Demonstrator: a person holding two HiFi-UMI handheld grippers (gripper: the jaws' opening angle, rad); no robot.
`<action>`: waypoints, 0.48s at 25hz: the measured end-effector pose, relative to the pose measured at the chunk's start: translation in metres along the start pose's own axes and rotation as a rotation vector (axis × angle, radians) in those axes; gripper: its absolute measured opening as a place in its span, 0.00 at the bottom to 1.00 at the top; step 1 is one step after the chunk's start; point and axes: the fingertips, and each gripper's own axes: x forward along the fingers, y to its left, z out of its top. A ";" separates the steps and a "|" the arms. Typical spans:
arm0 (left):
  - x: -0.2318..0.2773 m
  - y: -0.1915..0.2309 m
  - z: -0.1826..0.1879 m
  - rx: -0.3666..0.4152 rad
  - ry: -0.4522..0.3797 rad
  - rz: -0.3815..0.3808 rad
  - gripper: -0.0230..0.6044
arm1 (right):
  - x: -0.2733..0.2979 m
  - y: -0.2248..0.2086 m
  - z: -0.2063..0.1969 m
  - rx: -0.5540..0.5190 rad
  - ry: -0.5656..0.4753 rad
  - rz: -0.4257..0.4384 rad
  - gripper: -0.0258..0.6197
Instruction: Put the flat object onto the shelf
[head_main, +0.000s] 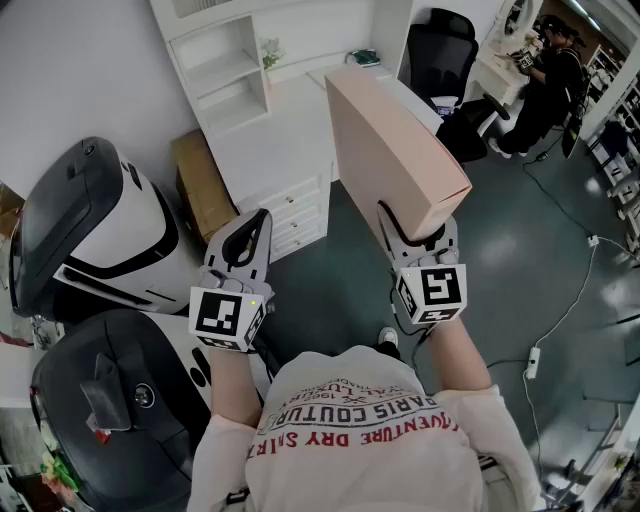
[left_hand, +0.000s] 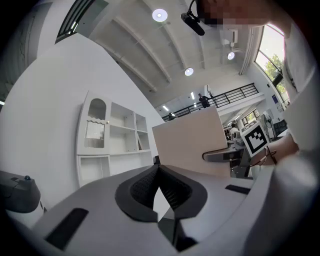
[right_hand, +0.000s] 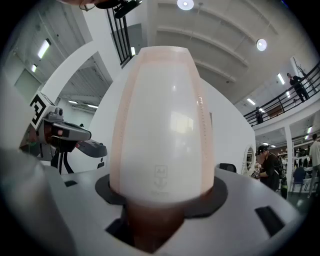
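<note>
A flat pale-pink box (head_main: 395, 150) stands on edge, and my right gripper (head_main: 420, 235) is shut on its near lower end. In the right gripper view the box (right_hand: 162, 115) fills the middle and rises from between the jaws of the right gripper (right_hand: 160, 197). My left gripper (head_main: 250, 232) is held level to the left of the box, apart from it, shut and empty. In the left gripper view its tips (left_hand: 159, 169) meet, with the box (left_hand: 190, 142) off to the right. The white shelf unit (head_main: 225, 65) stands ahead against the wall and also shows in the left gripper view (left_hand: 112, 135).
White drawers (head_main: 290, 215) sit under a white desk below the shelf. A cardboard box (head_main: 203, 185) leans beside them. Big black-and-white machines (head_main: 95, 230) crowd the left. A black office chair (head_main: 440, 50), a seated person (head_main: 555, 75) and a power strip (head_main: 533, 362) are on the right.
</note>
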 end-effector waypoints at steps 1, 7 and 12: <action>0.001 0.000 -0.001 -0.003 0.002 0.000 0.05 | 0.001 0.000 0.000 0.001 0.002 0.001 0.49; 0.008 0.002 -0.004 -0.014 0.004 0.002 0.05 | 0.002 -0.002 -0.001 0.017 0.007 0.004 0.49; 0.014 0.004 -0.008 -0.031 0.011 0.015 0.05 | 0.004 -0.005 -0.002 0.039 0.016 0.010 0.49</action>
